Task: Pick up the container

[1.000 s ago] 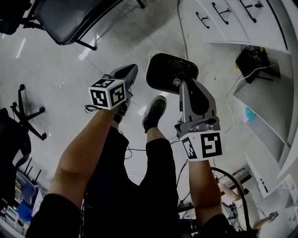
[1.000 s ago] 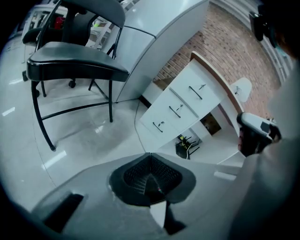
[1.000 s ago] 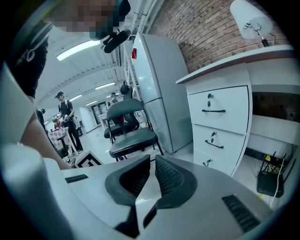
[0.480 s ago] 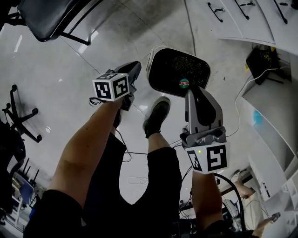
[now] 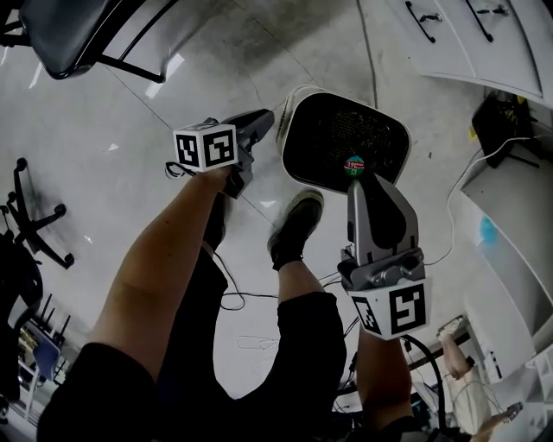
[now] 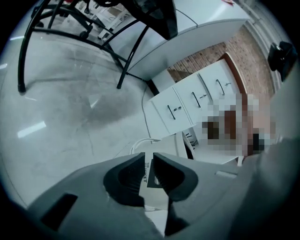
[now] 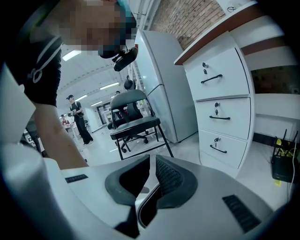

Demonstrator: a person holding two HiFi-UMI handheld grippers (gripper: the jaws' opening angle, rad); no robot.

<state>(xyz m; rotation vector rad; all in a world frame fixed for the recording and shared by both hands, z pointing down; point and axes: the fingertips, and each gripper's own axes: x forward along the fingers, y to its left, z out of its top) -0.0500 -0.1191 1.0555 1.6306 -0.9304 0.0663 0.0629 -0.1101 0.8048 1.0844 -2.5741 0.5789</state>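
The container point(image 5: 298, 99) is a white bin with a dark inside and a red and green sticker point(image 5: 354, 164). It hangs over the floor between both grippers. My left gripper point(image 5: 270, 121) has the left rim between its jaws. In the left gripper view the thin printed wall point(image 6: 151, 176) sits between the pads of that gripper point(image 6: 149, 168), and these jaws are opening. My right gripper point(image 5: 367, 179) is shut on the near right rim. In the right gripper view the white rim point(image 7: 149, 199) runs between the closed pads of the right gripper point(image 7: 152, 176).
Below are the person's shoes point(image 5: 294, 226) and loose cables point(image 5: 229, 293) on a glossy floor. A folding chair point(image 5: 78, 26) stands at top left, a swivel chair base point(image 5: 34, 216) at left. White drawer cabinets point(image 5: 467, 34) and a black box point(image 5: 497, 116) are at right.
Container and both grippers have drifted right in the head view, and the container looks larger. Both grippers stay on its rim.
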